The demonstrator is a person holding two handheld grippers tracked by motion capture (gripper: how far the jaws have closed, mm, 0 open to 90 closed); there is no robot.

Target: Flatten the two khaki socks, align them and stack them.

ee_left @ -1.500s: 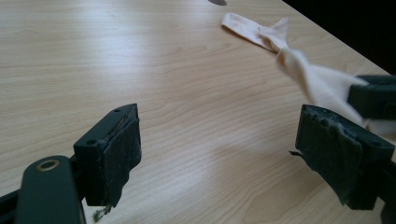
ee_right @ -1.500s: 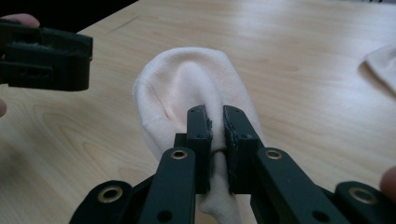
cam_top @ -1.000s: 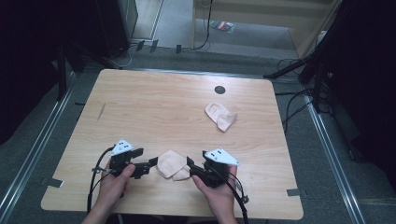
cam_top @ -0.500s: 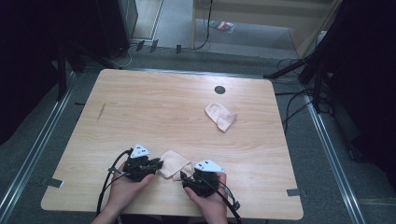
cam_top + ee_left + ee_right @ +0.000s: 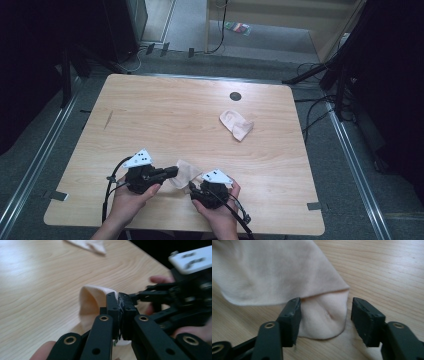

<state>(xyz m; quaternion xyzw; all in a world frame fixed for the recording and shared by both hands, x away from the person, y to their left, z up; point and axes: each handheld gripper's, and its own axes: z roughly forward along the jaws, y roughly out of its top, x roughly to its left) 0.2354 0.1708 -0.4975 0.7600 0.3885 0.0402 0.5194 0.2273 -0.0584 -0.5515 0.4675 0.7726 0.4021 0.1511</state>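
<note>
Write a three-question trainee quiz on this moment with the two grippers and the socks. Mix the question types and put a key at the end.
1. True or false: the left gripper is shut on the near sock.
2. The right gripper is: A) clamped on the near sock, B) open with the sock's edge between its jaws, C) up at the table's far edge.
3. Fill in: the far sock lies on the table, toward the person's ____ side.

Key: 1 true; 2 B; 3 right.

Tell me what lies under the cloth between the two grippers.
Bare wooden table shows around the cloth. Its folded lower layer shows in the right gripper view; anything beneath is covered.
</note>
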